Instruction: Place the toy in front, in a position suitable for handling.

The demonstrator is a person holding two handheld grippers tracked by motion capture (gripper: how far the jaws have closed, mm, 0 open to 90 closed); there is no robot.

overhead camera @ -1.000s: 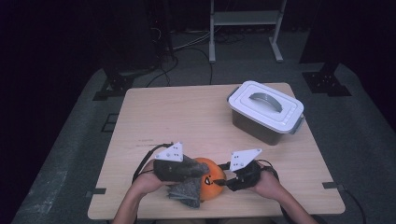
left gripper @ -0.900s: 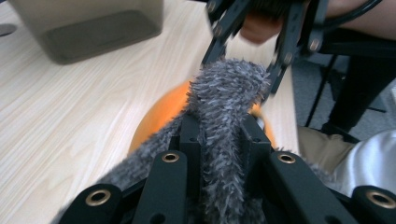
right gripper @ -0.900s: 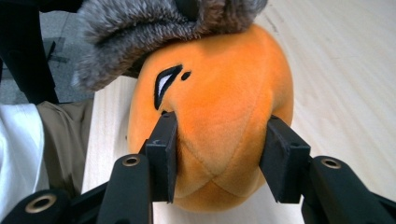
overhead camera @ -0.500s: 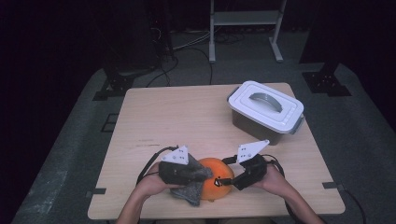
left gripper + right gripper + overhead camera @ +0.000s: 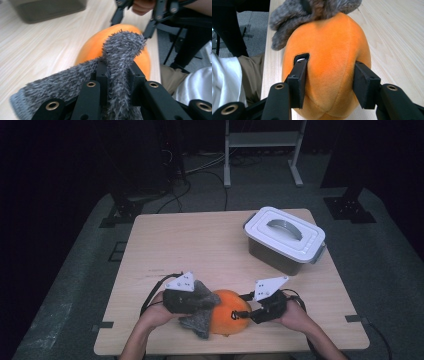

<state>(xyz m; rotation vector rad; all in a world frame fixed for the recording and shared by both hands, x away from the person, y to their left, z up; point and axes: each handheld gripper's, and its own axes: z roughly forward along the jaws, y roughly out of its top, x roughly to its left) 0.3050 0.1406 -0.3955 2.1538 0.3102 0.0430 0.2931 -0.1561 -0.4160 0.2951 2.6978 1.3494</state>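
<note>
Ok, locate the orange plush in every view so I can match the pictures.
High view: orange plush at the table's near edge, between both grippers.
Left gripper view: centre, beyond the grey cloth.
Right gripper view: centre, squeezed between the right gripper fingers.
Shared landmark: the grey cloth draped on it.

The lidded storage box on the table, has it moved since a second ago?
No. The lidded storage box sits at the same far right corner of the table.

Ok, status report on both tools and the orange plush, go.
Left tool shut on grey cloth. Right tool just closing, jaws pressed on both sides of orange plush. Cloth lies against plush. Lidded grey bin stands apart, not in the way.
</note>
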